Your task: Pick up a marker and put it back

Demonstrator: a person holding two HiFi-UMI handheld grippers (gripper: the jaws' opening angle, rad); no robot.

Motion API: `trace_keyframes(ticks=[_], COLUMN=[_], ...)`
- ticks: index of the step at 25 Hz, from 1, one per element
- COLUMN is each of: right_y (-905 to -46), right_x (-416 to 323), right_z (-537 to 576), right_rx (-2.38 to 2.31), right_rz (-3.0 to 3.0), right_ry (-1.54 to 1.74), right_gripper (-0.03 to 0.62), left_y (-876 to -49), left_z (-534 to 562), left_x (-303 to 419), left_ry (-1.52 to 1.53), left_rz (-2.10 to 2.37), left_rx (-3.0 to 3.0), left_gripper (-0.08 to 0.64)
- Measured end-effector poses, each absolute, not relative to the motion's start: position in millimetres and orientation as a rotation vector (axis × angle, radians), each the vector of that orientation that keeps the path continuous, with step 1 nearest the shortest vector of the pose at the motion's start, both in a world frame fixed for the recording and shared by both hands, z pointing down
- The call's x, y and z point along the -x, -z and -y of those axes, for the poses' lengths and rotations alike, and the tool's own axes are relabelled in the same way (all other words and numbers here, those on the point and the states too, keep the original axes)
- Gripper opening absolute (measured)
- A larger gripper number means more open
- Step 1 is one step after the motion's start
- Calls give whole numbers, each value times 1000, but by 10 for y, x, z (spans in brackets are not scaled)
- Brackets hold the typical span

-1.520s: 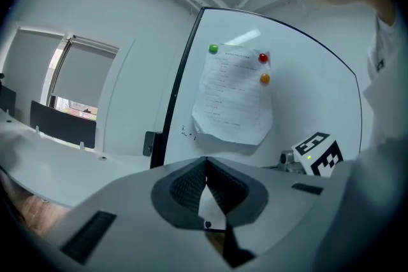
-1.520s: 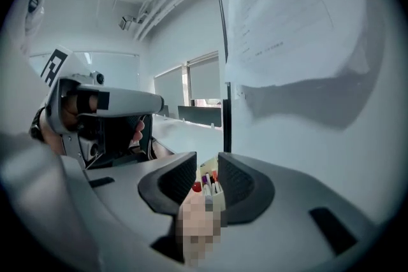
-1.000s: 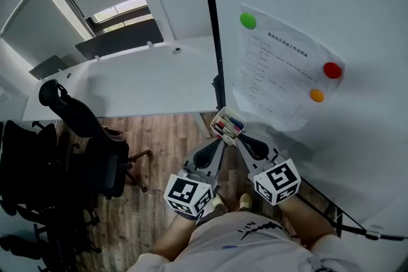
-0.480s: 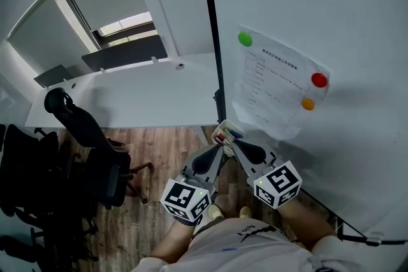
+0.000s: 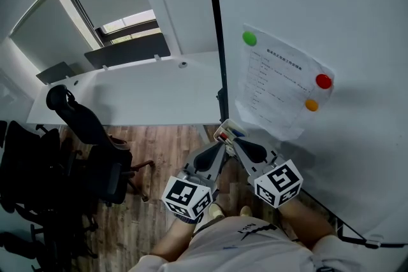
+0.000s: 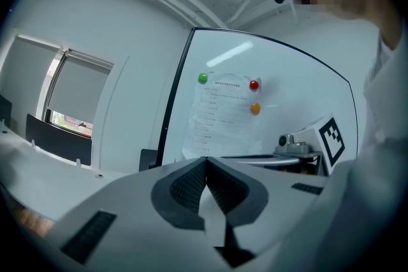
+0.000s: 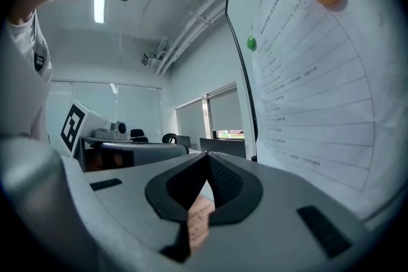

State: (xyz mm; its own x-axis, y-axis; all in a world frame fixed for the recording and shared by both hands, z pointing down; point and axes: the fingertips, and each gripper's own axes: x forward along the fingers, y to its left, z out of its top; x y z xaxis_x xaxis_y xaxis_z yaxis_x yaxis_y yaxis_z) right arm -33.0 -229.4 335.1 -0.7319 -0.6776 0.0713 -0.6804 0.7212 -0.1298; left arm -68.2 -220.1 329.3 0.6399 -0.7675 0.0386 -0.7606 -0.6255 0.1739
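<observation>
Change: your two grippers have come up closer to the marker holder (image 5: pixel 227 131); a second ago it stood clear above their tips, and now the tips overlap its near edge in the head view.
Whiteboard (image 5: pixel 331 9): it fills the right of your head view, with a dark frame along its left edge.
Desk (image 5: pixel 127 95): long and white, it runs along the wall under the window, to the left of the board.
Office chairs (image 5: pixel 95 143): black, they stand on the wood floor to your left, well apart from the board.
Sheet (image 5: pixel 277 89): a printed paper pinned on the board, above and to the right of the holder.
Left gripper (image 5: pixel 221 143): you have its jaws clenched, tip against tip, with nothing between them.
Right gripper (image 5: pixel 234 142): just beside the left one, with its jaws pressed together on nothing.
Magnets: green (image 5: pixel 249 38) at the sheet's top left, red (image 5: pixel 324 81) and orange (image 5: pixel 312 105) at its right edge.
Markers (image 5: pixel 236 134): they sit in the holder at the board's lower left; you have none in either gripper.
</observation>
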Motion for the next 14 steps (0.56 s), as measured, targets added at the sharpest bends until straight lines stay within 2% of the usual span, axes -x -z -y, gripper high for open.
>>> trace_keyframes(ticks=[14], right_y=[-3424], right_x=[308], right_z=[2420], right_rx=[-1145], right_rz=[2888], right_ry=[-241], right_gripper=[14], left_y=[-3354], left_z=[2334], left_x=[667], left_ry=[53], left_rz=[1266], left_rx=[-2676], left_gripper=[11])
